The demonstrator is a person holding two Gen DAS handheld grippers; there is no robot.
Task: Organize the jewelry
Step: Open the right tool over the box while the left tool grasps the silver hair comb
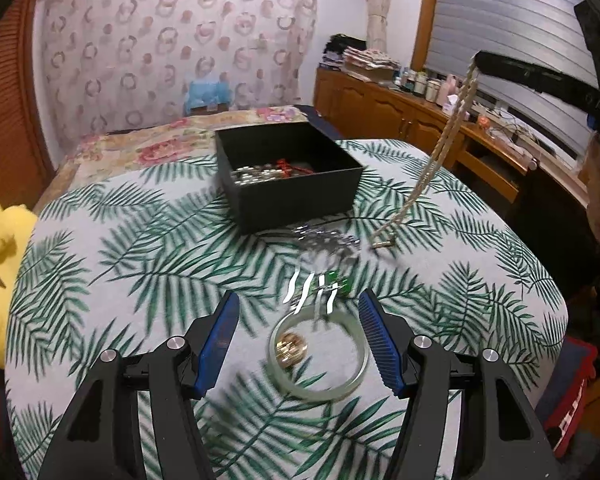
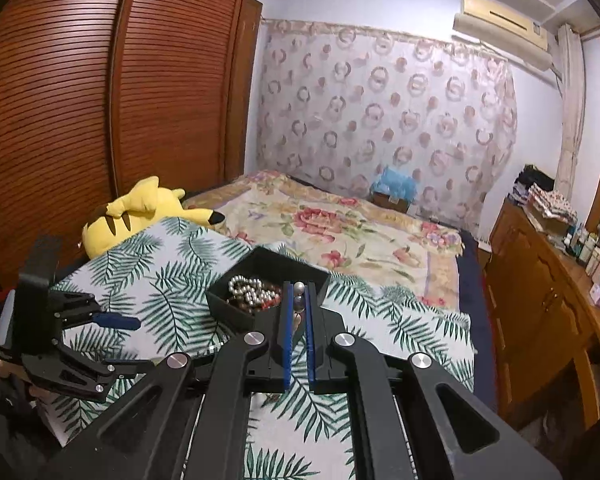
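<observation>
On the leaf-print cloth [image 1: 112, 248] covering the table, a black box [image 1: 288, 176] sits toward the far side, open-topped, one corner turned toward the left gripper [image 1: 298, 340]; silver beads and a red piece lie heaped inside it. A pale bead necklace [image 1: 444, 148] hangs from the right gripper [image 2: 298, 312], whose blue pads are pressed onto its beads; its long axis runs steeply down and leftward, the lower end touching the cloth just right of the box. Blurred silver jewelry [image 1: 324, 240] lies between box and left gripper. Nearer, a pale green bangle [image 1: 320, 354] lies flat between the left gripper's spread-apart fingers [image 1: 220, 336], touching neither, with a small gold ring [image 1: 290, 346] inside its loop. A yellow plush toy [image 2: 140, 208] rests at the table's left edge.
</observation>
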